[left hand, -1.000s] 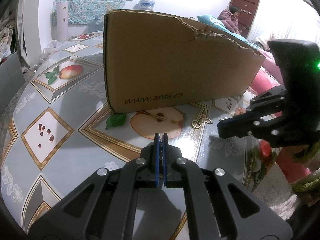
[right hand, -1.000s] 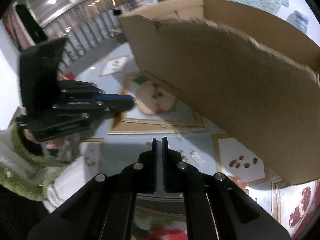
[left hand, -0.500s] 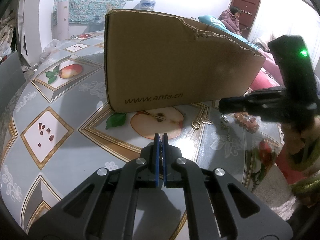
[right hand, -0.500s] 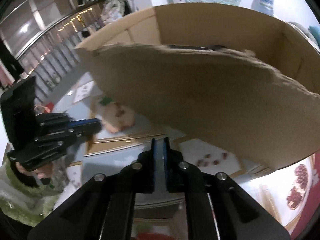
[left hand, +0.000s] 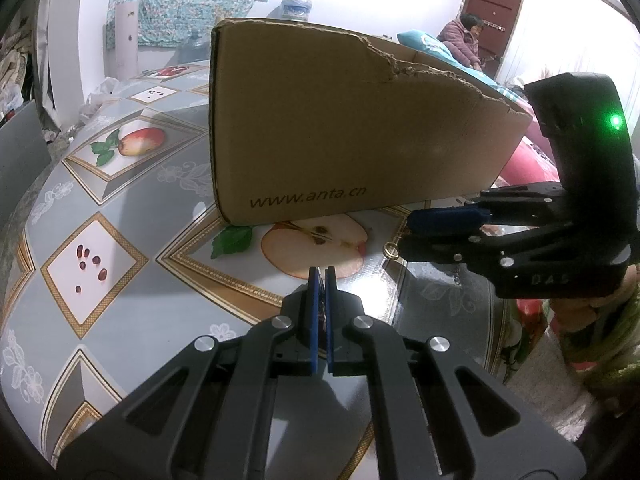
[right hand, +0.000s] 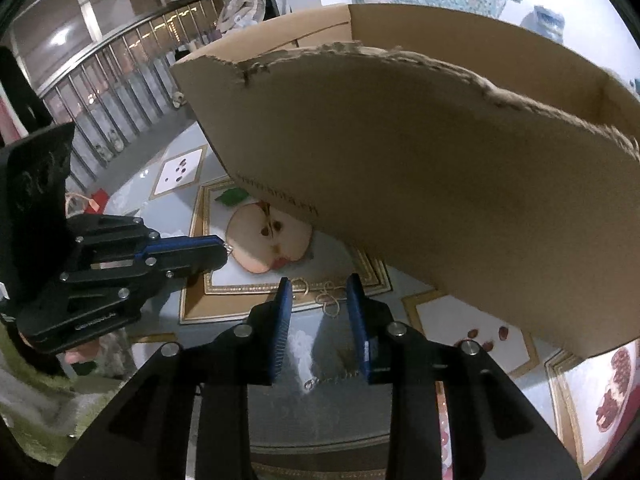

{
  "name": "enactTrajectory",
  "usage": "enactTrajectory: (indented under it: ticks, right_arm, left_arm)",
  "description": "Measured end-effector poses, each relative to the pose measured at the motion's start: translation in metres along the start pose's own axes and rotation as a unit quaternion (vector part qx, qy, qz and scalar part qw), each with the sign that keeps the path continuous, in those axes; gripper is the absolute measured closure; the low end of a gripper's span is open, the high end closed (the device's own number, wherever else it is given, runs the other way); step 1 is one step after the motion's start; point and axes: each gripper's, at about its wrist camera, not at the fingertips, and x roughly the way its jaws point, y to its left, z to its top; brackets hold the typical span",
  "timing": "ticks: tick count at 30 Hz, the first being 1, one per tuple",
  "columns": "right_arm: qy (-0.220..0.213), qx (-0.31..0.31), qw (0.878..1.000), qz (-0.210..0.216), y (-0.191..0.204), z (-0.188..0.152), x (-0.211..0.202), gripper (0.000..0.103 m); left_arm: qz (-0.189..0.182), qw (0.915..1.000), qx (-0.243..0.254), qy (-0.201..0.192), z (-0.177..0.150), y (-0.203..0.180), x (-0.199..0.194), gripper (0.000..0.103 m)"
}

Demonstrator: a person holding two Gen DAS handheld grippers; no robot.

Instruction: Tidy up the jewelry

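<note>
Right tongs [right hand: 320, 308] have swung down and just been opening, nothing between them, over gold rings [right hand: 330, 298] on table [left hand: 100, 200] beside cardboard box [left hand: 340, 128]; left tongs [left hand: 321, 280] pressed together, possibly pinching something small; straddle one ring before closing.

The cardboard box [left hand: 344, 128] blocks the far side; nearer tabletop [left hand: 132, 292] seems free.

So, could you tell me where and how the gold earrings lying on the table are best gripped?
Probably from above, across one thin wire loop of the gold earrings. They lie flat on the table in front of the cardboard box, so a side approach finds little to pinch. The right gripper, jaws just opened and empty, is already nearly over them.
</note>
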Motion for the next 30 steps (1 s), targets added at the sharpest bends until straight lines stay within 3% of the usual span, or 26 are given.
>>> enactTrajectory:
  ticks: [6, 12, 22, 30]
  right_arm:
    - [-0.004, -0.046, 0.999, -0.029, 0.011, 0.000, 0.002, 0.076]
    - [-0.008, -0.052, 0.998, -0.040, 0.009, 0.004, 0.002, 0.076]
    - [0.011, -0.068, 0.998, 0.000, 0.020, -0.005, 0.003, 0.090]
    - [0.021, -0.071, 0.997, 0.025, 0.033, -0.019, -0.005, 0.092]
  left_arm:
    - [-0.001, 1.0000, -0.001, 0.000, -0.001, 0.001, 0.001, 0.101]
    - [-0.001, 1.0000, -0.002, 0.000, -0.001, 0.001, 0.001, 0.101]
    - [-0.002, 1.0000, -0.003, 0.000, -0.001, 0.000, 0.001, 0.101]
    - [-0.001, 1.0000, -0.003, 0.000, -0.001, 0.000, 0.001, 0.101]
